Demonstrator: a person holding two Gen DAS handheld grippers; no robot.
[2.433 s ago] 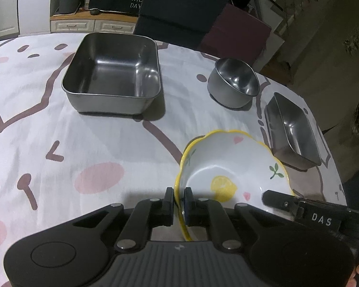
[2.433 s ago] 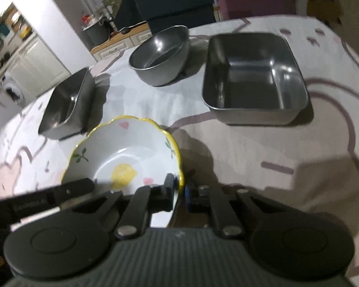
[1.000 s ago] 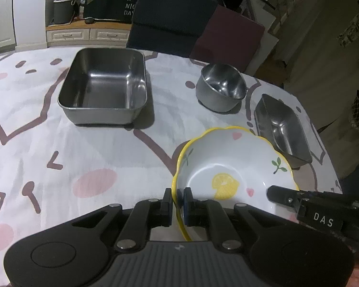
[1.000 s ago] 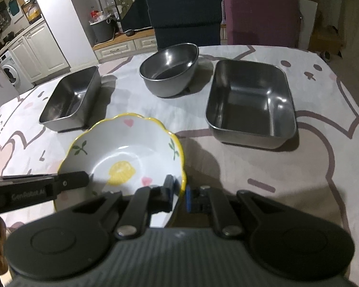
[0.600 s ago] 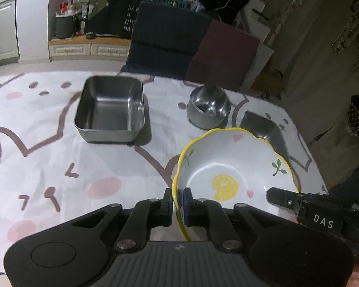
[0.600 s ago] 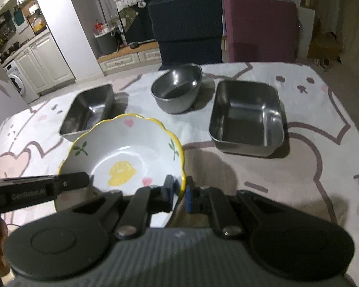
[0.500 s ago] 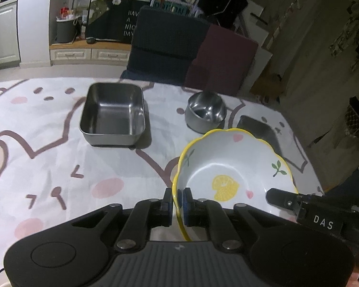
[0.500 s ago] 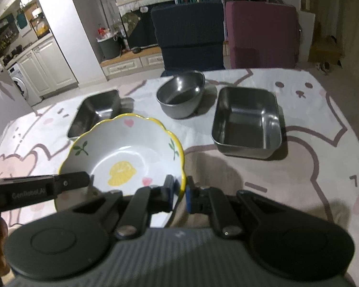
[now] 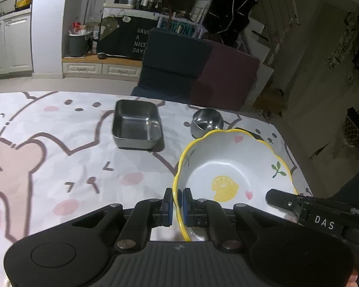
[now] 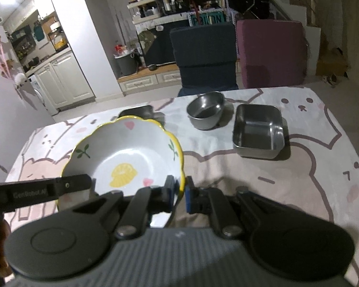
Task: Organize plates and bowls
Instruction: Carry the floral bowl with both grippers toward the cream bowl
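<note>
Two grippers are sharing one load: the left gripper (image 9: 177, 205) is clamping the near-left rim of the lemon bowl (image 9: 229, 167) between its blue pads, and the right gripper (image 10: 178, 195) is pinching the opposite rim in the same way, both sets of jaws nearly together on the thin ceramic edge. Compared with a second ago, the table (image 9: 47, 143) is looking smaller and farther below in both views, and more of the room behind is showing, so the bowl is rising well clear of the cloth while staying level and locked in the same place between the pads. That is suggesting the pickup is done and the carry is beginning; where the bowl is meant to go is not yet readable. The steel things are sitting untouched at the far side: the square tray (image 9: 137, 126), the steel bowl (image 9: 207, 122) just right of it, and a smaller tray (image 10: 137, 112) half hidden behind the lemon bowl's rim. Nothing is standing between the bowl and those three, though the lifted bowl itself is blocking the view of the small tray, which is making any lowering there harder to judge. Two chairs (image 10: 204, 55) are standing beyond the table, well out of the way.
</note>
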